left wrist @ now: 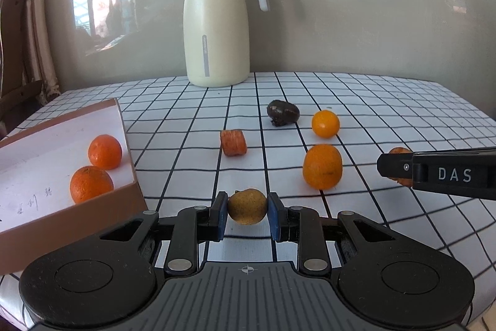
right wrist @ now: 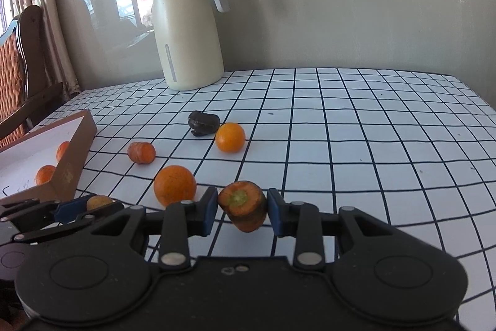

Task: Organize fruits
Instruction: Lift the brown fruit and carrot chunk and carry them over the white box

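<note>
My left gripper is shut on a small yellow-brown fruit, held above the checked tablecloth just right of the cardboard box. Two oranges lie inside that box. My right gripper is shut on a carrot stub; it enters the left wrist view from the right. On the cloth lie a carrot piece, a large orange, a smaller orange and a dark fruit.
A cream thermos jug with a grey lid stands at the back of the table near the wall. A wooden chair and a curtain are at the far left. The table's right part shows only checked cloth.
</note>
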